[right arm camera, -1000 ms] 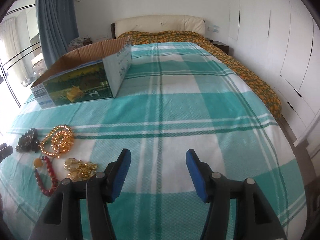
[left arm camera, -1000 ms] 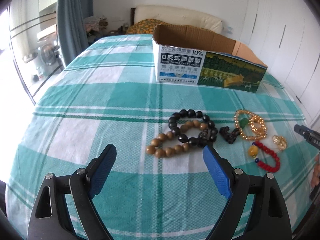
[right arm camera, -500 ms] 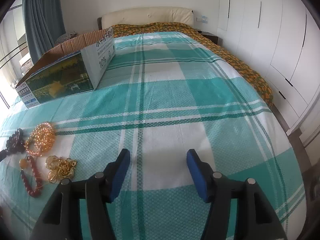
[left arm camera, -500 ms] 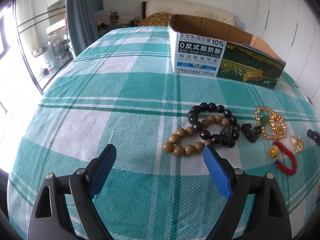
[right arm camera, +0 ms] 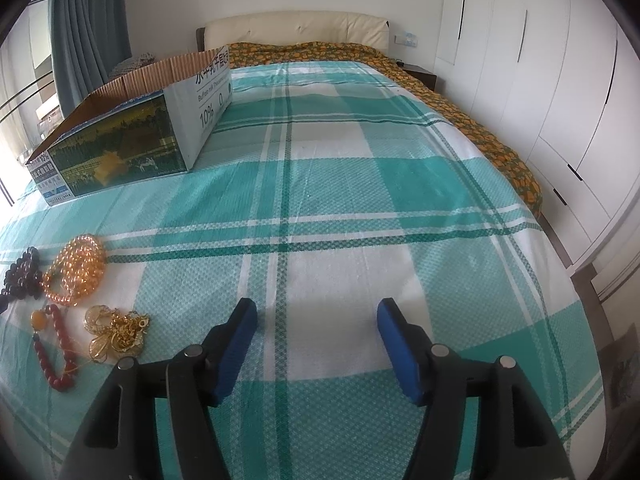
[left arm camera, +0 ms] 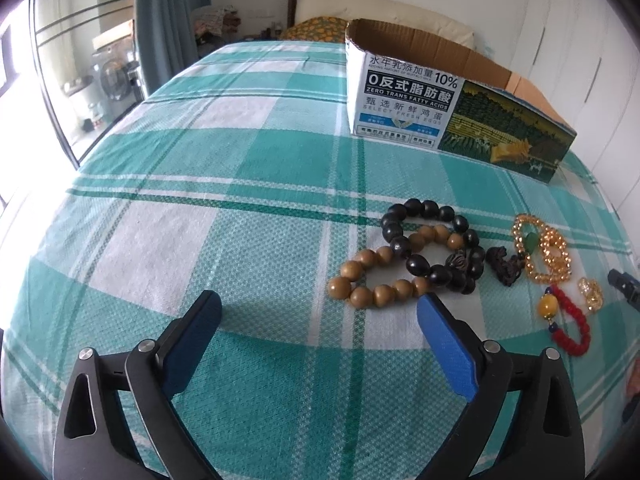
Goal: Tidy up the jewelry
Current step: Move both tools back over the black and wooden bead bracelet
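Observation:
Jewelry lies on a green plaid bedspread. In the left wrist view a brown wooden bead bracelet [left arm camera: 370, 280] overlaps a black bead bracelet [left arm camera: 434, 244]; right of them lie a dark carved piece [left arm camera: 505, 265], an amber bead bracelet [left arm camera: 544, 250], a red bead bracelet [left arm camera: 570, 322] and a gold piece [left arm camera: 591, 294]. My left gripper [left arm camera: 318, 312] is open and empty, left of and nearer than the beads. My right gripper [right arm camera: 316, 318] is open and empty, right of the gold chain pile [right arm camera: 116, 332], red bracelet [right arm camera: 52, 350] and amber bracelet [right arm camera: 76, 268].
An open cardboard box [left arm camera: 448, 100] stands on the bed behind the jewelry; it also shows in the right wrist view [right arm camera: 120, 140]. Headboard and orange patterned blanket [right arm camera: 460, 104] lie at the far end. White wardrobes [right arm camera: 560, 80] line the right side; curtains and window at left.
The left gripper has shifted left, so the jewelry and box sit further right in its view. The right gripper has moved forward and slightly left; the jewelry appears nearer. Both stayed open.

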`<action>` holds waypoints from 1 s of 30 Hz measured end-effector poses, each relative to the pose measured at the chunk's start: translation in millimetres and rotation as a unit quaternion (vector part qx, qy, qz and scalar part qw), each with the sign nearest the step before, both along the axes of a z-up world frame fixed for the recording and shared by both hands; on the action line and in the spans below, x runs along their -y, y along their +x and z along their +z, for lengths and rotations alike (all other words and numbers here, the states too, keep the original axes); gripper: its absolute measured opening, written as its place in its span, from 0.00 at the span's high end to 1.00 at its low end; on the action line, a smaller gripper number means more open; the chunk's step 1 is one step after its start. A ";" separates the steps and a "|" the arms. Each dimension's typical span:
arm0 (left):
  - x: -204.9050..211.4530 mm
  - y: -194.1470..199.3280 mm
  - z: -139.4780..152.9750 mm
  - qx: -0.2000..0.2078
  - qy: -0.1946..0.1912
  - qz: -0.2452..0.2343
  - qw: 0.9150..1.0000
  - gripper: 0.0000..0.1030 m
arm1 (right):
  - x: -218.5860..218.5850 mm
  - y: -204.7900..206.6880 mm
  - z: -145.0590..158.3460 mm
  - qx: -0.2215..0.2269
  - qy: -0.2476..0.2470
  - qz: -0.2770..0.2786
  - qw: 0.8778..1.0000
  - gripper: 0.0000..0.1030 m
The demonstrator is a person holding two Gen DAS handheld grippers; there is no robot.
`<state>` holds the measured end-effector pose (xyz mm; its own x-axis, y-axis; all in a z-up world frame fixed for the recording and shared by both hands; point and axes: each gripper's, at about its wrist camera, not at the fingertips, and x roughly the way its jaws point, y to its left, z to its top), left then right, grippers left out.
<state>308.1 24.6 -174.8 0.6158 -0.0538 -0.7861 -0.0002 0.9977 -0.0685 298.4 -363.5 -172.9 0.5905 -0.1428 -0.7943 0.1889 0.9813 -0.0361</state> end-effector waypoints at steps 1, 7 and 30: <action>0.6 0.0 -0.2 0.000 0.001 0.000 1.000 0.04 | 0.0 0.1 0.0 0.000 0.000 0.000 1.000 0.37; -4.4 -1.8 1.0 0.005 -0.017 0.001 1.000 0.04 | 0.1 0.2 -0.3 0.000 -0.001 -0.001 1.000 0.37; -12.3 15.7 0.8 0.008 -0.042 0.023 0.999 0.04 | 0.7 -0.1 -0.5 0.000 0.001 0.000 1.000 0.36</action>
